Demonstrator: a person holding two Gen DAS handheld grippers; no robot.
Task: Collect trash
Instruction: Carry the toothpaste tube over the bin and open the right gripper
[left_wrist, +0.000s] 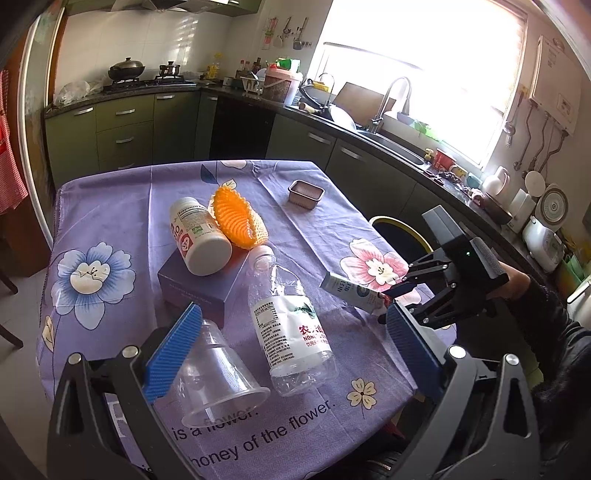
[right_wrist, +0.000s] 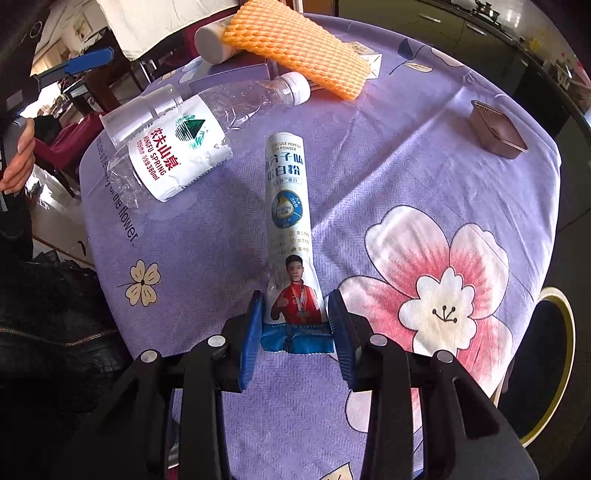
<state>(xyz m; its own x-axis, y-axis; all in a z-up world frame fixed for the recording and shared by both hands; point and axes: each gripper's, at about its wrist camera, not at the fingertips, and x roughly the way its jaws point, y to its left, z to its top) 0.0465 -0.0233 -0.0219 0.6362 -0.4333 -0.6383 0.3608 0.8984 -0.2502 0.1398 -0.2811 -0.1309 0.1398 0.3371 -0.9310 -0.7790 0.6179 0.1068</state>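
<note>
In the right wrist view my right gripper (right_wrist: 295, 317) is shut on the lower end of a white and blue powder sachet (right_wrist: 288, 206), which sticks out over the purple flowered tablecloth (right_wrist: 388, 177). The left wrist view shows that gripper (left_wrist: 388, 297) with the sachet (left_wrist: 347, 291) at the table's right side. My left gripper (left_wrist: 291, 310) stands open above a crushed clear water bottle (left_wrist: 291, 325) and a clear plastic cup (left_wrist: 221, 376) on its side; neither pad presses on them. An orange foam net (left_wrist: 238, 218) and a white pill bottle (left_wrist: 199, 240) lie on a purple box (left_wrist: 203, 291).
A small brown foil tray (left_wrist: 306, 192) sits near the table's far edge. A chair with a yellow rim (left_wrist: 399, 227) stands by the right side. Kitchen counters and a sink (left_wrist: 391, 144) run behind. A person's hand (right_wrist: 20, 155) shows at the left.
</note>
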